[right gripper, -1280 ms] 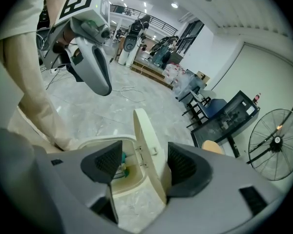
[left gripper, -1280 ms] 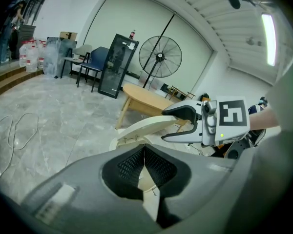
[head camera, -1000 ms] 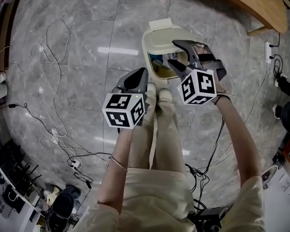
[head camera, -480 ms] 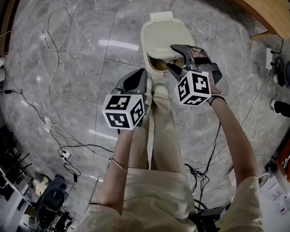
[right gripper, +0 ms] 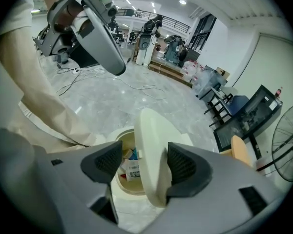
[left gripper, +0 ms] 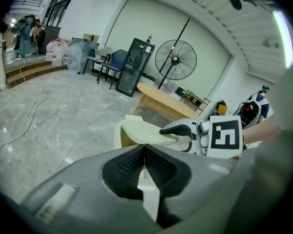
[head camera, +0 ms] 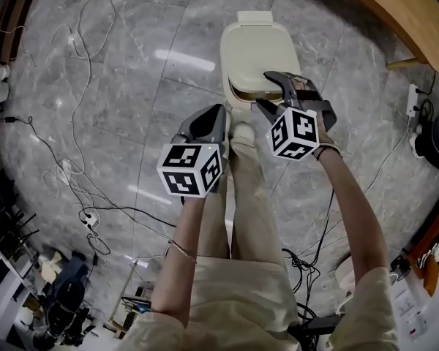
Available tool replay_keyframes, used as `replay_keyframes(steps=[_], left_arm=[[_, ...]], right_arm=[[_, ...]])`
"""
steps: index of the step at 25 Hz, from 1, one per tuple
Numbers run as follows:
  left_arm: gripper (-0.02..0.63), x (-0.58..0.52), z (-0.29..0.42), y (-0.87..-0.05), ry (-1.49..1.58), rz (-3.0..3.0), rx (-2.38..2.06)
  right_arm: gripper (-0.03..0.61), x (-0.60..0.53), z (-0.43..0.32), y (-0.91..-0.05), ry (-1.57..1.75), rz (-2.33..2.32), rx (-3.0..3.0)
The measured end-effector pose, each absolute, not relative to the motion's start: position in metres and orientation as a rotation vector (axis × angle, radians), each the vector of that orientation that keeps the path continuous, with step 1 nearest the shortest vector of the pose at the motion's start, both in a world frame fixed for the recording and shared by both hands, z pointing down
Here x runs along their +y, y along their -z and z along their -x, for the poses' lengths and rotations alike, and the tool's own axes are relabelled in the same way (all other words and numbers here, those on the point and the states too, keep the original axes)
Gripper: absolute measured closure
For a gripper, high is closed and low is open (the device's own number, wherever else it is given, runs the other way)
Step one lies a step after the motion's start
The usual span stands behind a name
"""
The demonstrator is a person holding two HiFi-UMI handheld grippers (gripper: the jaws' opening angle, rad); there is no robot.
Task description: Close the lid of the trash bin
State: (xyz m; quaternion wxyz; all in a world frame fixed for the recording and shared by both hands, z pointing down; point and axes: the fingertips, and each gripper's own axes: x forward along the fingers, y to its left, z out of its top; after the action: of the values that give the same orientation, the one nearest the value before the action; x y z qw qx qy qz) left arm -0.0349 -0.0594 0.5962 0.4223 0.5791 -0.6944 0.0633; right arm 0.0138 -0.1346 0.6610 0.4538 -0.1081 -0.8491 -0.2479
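A cream trash bin (head camera: 257, 50) stands on the marble floor ahead of the person's shoes. Its lid (head camera: 260, 53) is tilted low over the opening, with a dark gap left at the near edge. My right gripper (head camera: 272, 92) is open and straddles that near edge. In the right gripper view the lid (right gripper: 154, 145) stands between the two pads of the right gripper (right gripper: 146, 162), and rubbish shows in the bin (right gripper: 129, 172) left of it. My left gripper (head camera: 214, 115) hangs shut and empty, left of the bin; its jaws meet in the left gripper view (left gripper: 144, 150).
A wooden table (head camera: 399, 6) stands at the back right. Cables (head camera: 77, 189) trail over the floor on the left, and more lie at the right beside a power strip (head camera: 413, 97). The person's legs and shoes (head camera: 241, 134) are just short of the bin. A fan (left gripper: 176, 60) and chairs stand farther off.
The lid has swung down from nearly upright to almost closed, and the right gripper has followed it down and forward. The left gripper has stayed where it was.
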Motion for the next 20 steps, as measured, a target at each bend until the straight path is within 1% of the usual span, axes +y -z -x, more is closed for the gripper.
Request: replay_keyframes(steps=[20], left_arm=[[0.591, -0.044, 0.028, -0.628, -0.171, -1.418, -1.692]], right_arm=[[0.29, -0.113, -0.027, -0.714, 0.392, 0.227, -2.064]])
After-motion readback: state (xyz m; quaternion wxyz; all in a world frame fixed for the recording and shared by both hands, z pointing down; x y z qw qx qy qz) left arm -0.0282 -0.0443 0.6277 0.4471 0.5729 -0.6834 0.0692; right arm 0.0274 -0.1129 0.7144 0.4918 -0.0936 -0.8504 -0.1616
